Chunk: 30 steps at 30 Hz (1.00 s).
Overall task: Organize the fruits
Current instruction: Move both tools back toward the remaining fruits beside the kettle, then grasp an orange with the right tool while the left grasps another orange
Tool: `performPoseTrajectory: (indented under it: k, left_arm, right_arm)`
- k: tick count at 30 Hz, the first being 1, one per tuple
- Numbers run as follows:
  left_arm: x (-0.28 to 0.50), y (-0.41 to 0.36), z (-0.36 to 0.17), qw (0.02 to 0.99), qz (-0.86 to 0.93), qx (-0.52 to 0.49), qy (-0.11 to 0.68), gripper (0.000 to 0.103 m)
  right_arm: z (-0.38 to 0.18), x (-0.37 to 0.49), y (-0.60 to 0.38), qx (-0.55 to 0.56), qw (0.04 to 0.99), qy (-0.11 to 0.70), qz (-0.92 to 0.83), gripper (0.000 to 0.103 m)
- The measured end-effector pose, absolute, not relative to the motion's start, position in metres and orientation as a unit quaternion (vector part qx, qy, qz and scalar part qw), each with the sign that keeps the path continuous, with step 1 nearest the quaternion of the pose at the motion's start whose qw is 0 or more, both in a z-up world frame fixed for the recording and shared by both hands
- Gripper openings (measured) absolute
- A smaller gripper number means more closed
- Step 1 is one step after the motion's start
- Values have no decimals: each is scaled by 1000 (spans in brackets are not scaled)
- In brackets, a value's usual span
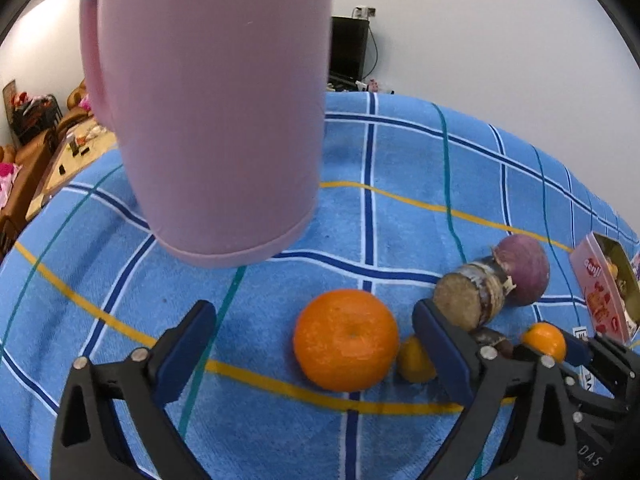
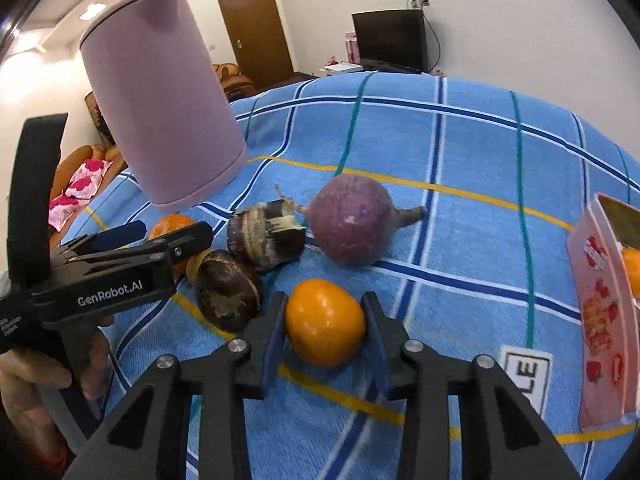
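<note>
In the right wrist view my right gripper (image 2: 325, 330) is shut on a small orange fruit (image 2: 325, 322) that rests on the blue checked cloth (image 2: 460, 152); both pads touch its sides. The left wrist view shows my left gripper (image 1: 316, 344) open and low over the cloth. A large orange (image 1: 346, 340) lies between its fingers, nearer the right one, and neither pad touches it. A small yellow fruit (image 1: 414, 360) lies just right of that orange. From the right wrist view the left gripper (image 2: 172, 230) is at the left, held by a person's hand (image 2: 36, 376).
A tall pink jug (image 2: 160, 108) stands behind the fruit. Two dark eggplant pieces (image 2: 266, 240) (image 2: 226, 294) and a purple round root vegetable (image 2: 352, 220) lie between the grippers. A pink box (image 2: 600, 320) with an orange inside (image 2: 632, 276) stands at the right, a white label (image 2: 526, 376) beside it.
</note>
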<state>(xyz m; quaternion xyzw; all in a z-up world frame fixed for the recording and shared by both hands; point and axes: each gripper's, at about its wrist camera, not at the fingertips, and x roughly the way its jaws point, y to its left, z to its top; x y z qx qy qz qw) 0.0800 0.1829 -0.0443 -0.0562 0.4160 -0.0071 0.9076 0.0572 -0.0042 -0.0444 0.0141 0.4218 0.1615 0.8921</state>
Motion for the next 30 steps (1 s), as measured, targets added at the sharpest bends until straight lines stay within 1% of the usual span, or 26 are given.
performPoseTrajectory:
  k: [1, 3, 4, 5, 6, 7, 11, 18, 22, 26, 30]
  left_arm:
    - [80, 187, -45, 906, -10, -68, 418, 84]
    - [79, 189, -49, 901, -20, -72, 428, 76]
    - [77, 187, -48, 902, -21, -60, 428, 67]
    - [75, 185, -48, 902, -29, -58, 426, 62]
    - [74, 182, -48, 902, -41, -60, 425, 52]
    - [72, 182, -48, 902, -46, -61, 424, 50]
    - [71, 188, -45, 905, -45, -78, 415, 49]
    - [49, 202, -11, 948, -15, -104, 301, 49]
    - [41, 208, -4, 956, -11, -122, 268, 49]
    - [30, 196, 0, 964, -24, -101, 244, 49]
    - [25, 171, 0, 971, -29, -51, 230, 49]
  right_arm:
    - [-44, 56, -6, 15, 893, 421, 160, 39]
    - [-44, 53, -10, 17, 894, 419, 159, 39]
    - [-43, 52, -11, 16, 894, 419, 158, 39]
    - [-43, 50, -13, 14, 894, 419, 158, 39]
    - [-43, 49, -13, 14, 895, 418, 157, 39]
    - [-42, 49, -13, 13, 896, 416, 157, 39]
    - [-39, 44, -16, 15, 901, 404, 156, 39]
    - [-23, 31, -20, 6, 925, 349, 150, 39]
    - [-11, 21, -20, -9, 942, 301, 146, 39]
    - [-4, 16, -21, -14, 951, 272, 145, 39]
    - [-2, 13, -23, -19, 958, 257, 128, 39]
